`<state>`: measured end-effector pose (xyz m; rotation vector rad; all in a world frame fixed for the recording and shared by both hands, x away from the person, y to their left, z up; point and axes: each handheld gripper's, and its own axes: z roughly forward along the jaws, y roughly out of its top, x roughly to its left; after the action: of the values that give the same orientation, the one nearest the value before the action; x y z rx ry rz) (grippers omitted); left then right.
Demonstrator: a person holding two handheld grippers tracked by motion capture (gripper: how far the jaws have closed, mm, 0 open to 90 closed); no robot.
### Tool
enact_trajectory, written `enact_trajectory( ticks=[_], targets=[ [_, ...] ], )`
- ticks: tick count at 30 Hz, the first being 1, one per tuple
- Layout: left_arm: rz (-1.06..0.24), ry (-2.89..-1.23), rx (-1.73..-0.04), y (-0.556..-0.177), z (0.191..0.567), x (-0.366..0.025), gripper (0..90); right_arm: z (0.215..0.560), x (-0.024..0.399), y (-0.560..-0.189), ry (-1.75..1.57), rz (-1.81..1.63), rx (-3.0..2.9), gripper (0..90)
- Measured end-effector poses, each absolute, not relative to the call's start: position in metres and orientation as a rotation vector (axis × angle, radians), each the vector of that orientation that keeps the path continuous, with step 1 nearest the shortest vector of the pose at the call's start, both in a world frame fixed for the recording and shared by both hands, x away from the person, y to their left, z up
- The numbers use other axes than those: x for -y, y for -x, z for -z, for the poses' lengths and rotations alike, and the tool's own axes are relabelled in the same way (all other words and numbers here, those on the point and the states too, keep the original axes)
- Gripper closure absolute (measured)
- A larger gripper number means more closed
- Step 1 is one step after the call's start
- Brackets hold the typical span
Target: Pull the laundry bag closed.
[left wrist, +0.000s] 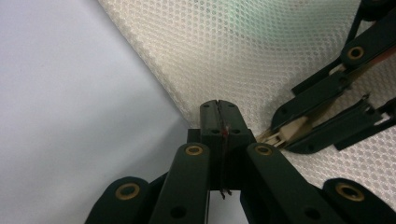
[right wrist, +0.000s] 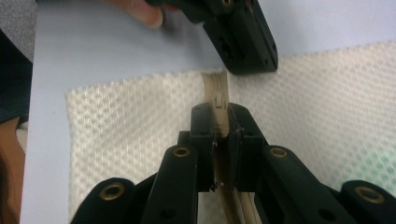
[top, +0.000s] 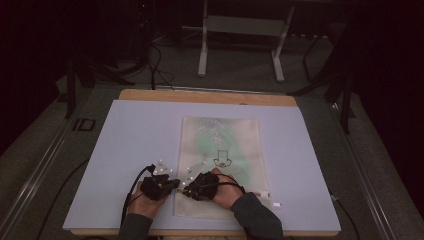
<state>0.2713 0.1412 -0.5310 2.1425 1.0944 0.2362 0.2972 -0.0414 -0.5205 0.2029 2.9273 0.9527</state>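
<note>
A: Bag [top: 222, 150] where?
B: Lay flat mid-desk [top: 130, 150], near edge by both hands.
A: Left tool [left wrist: 218, 108]?
B: Clamped shut on bag's mesh edge.
A: Right tool [right wrist: 220, 112]?
B: Pinched tight on the zipper [right wrist: 215, 86], just beside the left.

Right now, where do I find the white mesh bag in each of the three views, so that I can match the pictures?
High view: the mesh bag lies flat at the middle, from the hands toward the far edge.
Left gripper view: it covers the upper right, beyond the jaws.
Right gripper view: a band across the middle, its beige zipper clamped in the jaws.
Shared landmark: the pale blue mat under the bag.
</note>
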Motion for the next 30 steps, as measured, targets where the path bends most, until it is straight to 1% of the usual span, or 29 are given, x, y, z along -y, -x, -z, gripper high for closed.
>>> enact_trajectory(
  ticks=[8, 15, 30],
  targets=[
    [-0.276, -2.158, -1.085, -0.268, 0.528, -0.138, 89.6, 0.52, 0.043, -0.295, -0.174, -0.921, -2.918, 82.4],
    [-0.221, -2.133, -1.08, -0.258, 0.523, -0.137, 89.3, 0.52, 0.044, -0.297, -0.181, -0.934, -2.923, 82.4],
    [-0.205, -2.124, -1.083, -0.255, 0.522, -0.136, 89.0, 0.521, 0.045, -0.297, -0.186, -0.944, -2.926, 82.4]
  ],
)
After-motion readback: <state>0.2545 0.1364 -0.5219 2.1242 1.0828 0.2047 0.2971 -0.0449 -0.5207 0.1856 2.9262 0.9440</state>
